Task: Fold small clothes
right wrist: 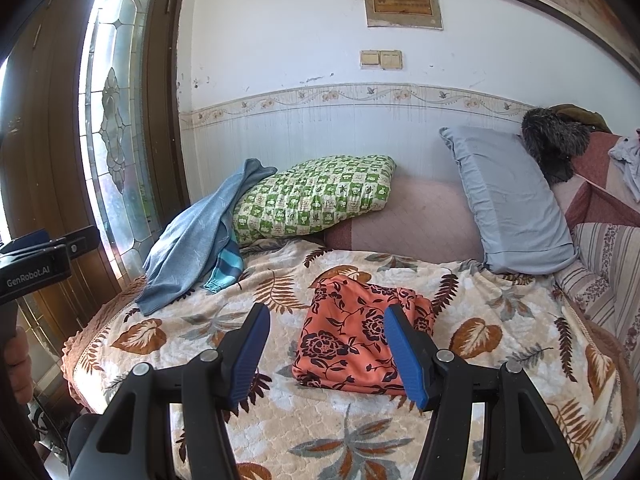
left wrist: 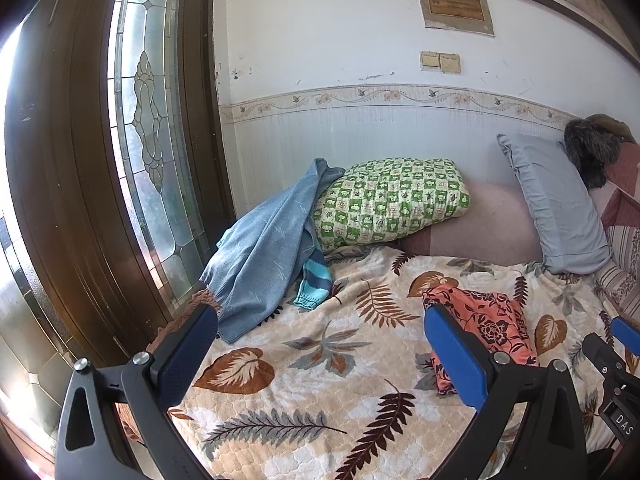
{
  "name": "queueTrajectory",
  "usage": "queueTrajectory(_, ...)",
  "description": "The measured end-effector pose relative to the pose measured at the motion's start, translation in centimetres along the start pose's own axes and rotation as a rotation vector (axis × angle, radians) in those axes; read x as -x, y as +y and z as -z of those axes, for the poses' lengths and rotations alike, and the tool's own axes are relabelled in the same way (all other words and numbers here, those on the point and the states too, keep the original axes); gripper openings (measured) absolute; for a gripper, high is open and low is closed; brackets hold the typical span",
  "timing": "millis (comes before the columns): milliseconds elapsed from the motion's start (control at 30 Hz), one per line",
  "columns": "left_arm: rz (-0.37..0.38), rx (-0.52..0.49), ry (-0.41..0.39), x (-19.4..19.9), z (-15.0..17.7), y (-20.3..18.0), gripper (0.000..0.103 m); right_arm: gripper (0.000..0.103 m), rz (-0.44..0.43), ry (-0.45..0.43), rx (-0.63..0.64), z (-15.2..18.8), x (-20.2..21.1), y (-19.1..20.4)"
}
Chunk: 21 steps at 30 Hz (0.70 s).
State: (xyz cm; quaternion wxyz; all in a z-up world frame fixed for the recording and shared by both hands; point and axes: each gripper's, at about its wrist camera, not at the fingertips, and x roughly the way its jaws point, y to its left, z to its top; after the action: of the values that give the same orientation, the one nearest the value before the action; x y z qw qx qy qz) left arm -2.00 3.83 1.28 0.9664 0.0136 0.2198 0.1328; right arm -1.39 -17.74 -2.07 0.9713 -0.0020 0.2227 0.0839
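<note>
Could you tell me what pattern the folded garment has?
Dark flowers on orange; right wrist view.

"GenRobot.AI" on left tool [right wrist: 34,270]

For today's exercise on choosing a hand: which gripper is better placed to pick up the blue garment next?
Probably left. The left gripper is open nearer the blue garment; the right gripper faces the orange cloth.
</note>
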Motion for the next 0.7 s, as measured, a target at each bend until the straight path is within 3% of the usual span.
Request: queueTrajectory(700, 0.001, 0.006, -0.013, 0.15, 0.06, 0.6, 0.103, 0.063, 0.011, -0.017, -0.007, 0.2, 0.27, -0.17)
